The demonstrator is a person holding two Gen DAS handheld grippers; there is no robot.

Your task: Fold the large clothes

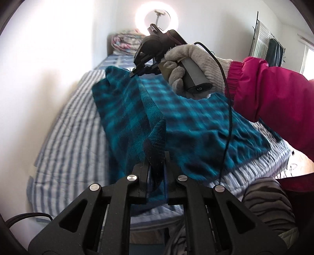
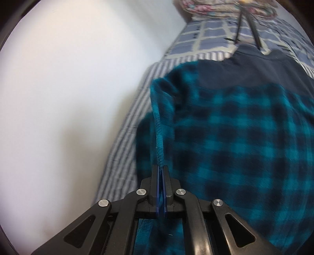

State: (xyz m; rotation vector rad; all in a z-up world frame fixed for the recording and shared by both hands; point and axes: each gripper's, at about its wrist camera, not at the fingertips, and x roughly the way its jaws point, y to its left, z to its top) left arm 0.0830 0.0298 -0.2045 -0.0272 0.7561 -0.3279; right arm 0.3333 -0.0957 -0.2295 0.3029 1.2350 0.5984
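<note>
Striped bed [image 1: 64,137] carrying a teal plaid garment [image 1: 196,125]. Left gripper [image 1: 156,157] and right gripper [image 2: 162,168] each clamp a raised fabric edge. No legible writing appears.

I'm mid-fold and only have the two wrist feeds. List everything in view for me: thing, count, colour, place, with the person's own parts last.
plaid fleece garment: one, teal and black with a dark navy part, spread on the bed, one edge lifted by both grippers
bed cover: one, blue and white striped, under the garment
checked bedding: one, blue and cream, at the head of the bed
rolled quilt: one, pink and blue floral, at the head end
ring light: one, white, lit, beyond the bed
clothes rack: one, dark, far right
left gripper: black, shut on the garment's edge
right gripper: black, shut on the garment's edge
gloved hand: off-white, holding the right gripper
sleeve: magenta
</note>
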